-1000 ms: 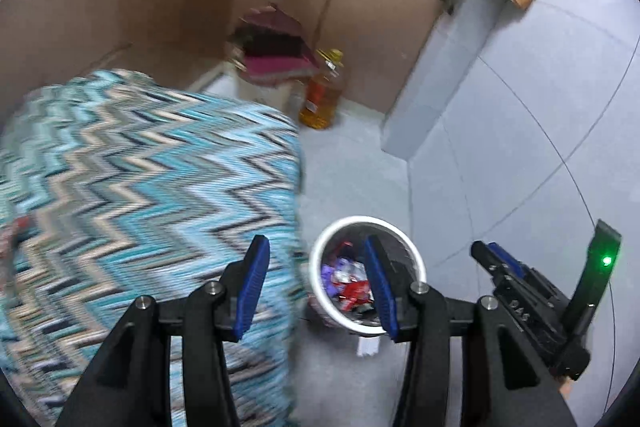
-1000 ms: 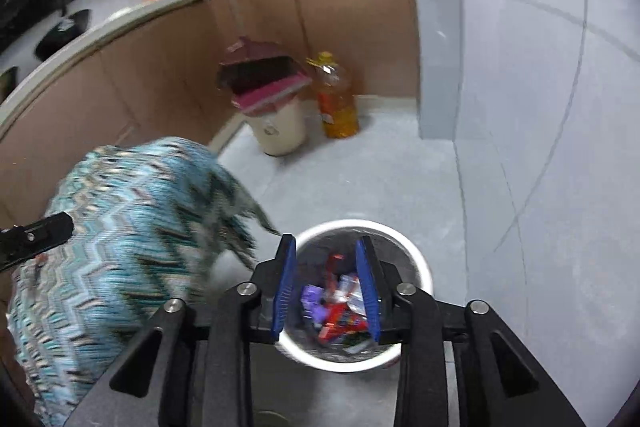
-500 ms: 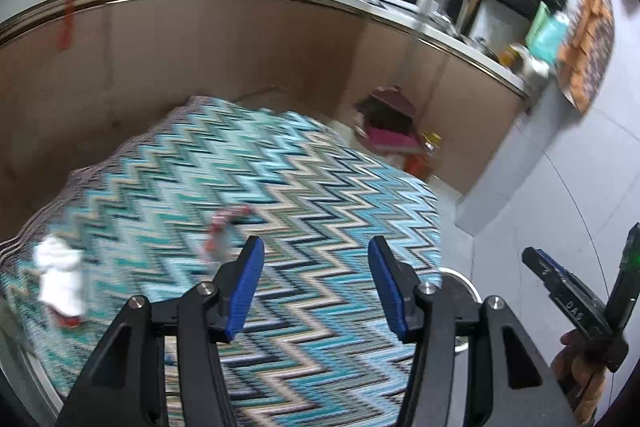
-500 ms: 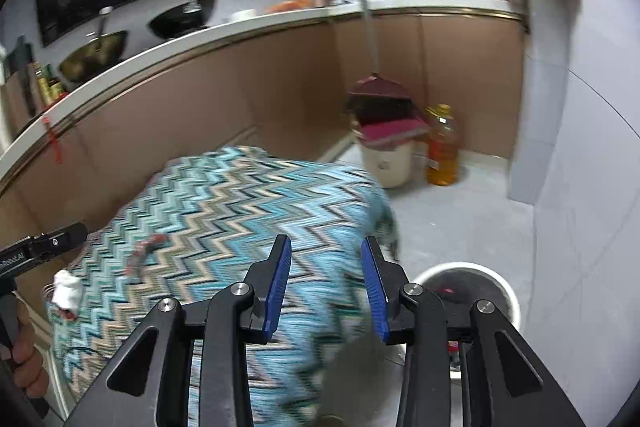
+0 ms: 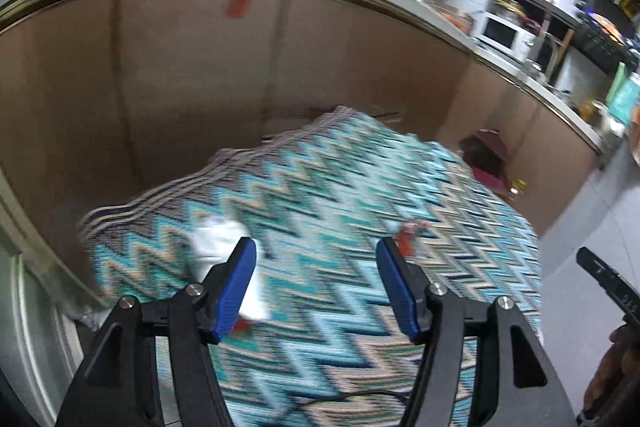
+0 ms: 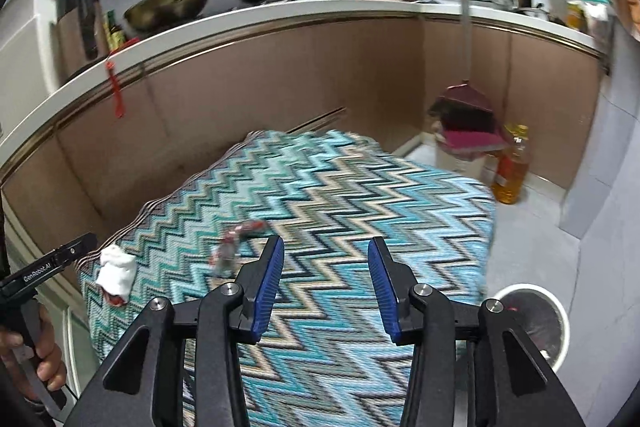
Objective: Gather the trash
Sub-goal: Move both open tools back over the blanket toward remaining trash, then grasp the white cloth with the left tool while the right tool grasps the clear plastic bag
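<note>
Both grippers had swung away from the white bin, where they hung a second earlier, to face the zigzag-patterned cloth.

Left wrist view: the left gripper (image 5: 316,281) was empty, its jaws opening. A crumpled white tissue (image 5: 218,241) lay soft and lumpy just behind the left blue pad, a twisted red wrapper (image 5: 410,233) just beyond the right pad. The woven cloth (image 5: 320,187) looked coarse.

Right wrift view: the right gripper (image 6: 326,277) was also empty, jaws opening; the wrapper (image 6: 236,239) lay ahead and left of it, and the round bin (image 6: 536,297) low to its right.

Judging by this, each pinch should come straight down, taking trash without snagging cloth.
</note>
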{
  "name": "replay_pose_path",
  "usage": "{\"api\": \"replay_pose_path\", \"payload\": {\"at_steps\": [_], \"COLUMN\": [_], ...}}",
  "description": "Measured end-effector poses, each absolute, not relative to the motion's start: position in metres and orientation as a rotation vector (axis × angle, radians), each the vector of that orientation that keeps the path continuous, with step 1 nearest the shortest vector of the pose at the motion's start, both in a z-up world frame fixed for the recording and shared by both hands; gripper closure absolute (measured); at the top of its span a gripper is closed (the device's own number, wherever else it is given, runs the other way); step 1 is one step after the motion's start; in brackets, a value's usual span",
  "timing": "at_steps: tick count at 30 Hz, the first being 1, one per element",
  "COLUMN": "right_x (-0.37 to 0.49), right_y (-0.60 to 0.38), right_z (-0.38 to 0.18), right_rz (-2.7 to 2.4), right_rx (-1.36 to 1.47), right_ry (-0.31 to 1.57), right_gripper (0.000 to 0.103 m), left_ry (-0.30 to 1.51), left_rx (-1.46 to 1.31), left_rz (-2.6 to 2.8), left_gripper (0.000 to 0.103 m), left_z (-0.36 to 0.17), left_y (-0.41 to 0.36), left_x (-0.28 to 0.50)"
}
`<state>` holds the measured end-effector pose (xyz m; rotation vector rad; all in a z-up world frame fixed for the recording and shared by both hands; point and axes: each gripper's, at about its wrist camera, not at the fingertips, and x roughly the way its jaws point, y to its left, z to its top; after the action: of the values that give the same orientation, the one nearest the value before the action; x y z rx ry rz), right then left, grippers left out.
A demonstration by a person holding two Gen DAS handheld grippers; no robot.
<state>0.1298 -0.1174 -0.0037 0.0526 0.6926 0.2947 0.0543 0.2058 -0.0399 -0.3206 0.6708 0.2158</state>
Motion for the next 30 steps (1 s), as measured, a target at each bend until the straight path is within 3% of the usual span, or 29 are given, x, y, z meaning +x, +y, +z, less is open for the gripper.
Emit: {"api": "replay_pose_path", "payload": {"at_steps": [9, 25, 26, 29, 30], "right_x": [0.161, 0.252, 0.253, 0.254, 0.252], "right_y": [-0.044, 0.044, 0.047, 0.050, 0.050], "right_z": [-0.034, -0.123, -0.127, -0.135, -0.135], "right_rz": [0.389, 0.435, 0.429, 0.411, 0.411], "right_rx": [0.001, 0.008, 0.005, -0.016, -0.017], "right_ry": [0.776, 1.013, 1.020, 1.026, 1.019], "right_gripper": [0.056, 0.056, 0.061, 0.089, 0.091], "left_ry": [0.723, 0.880, 0.884, 0.872, 0.868], "left_rx": [-0.383, -0.443, -0.451, -0.460, -0.464], "left_rz": [0.314, 0.277, 0.271, 0.266, 0.261], "left_gripper": [0.041, 0.041, 0.041, 0.049, 0.052], "left_z": [-0.077, -0.140, -0.143, -0.146, -0.145], "left_y": [0.262, 0.272, 0.272, 0.272, 0.272], "left_x": [0.058, 0.102, 0.103, 0.102, 0.101]}}
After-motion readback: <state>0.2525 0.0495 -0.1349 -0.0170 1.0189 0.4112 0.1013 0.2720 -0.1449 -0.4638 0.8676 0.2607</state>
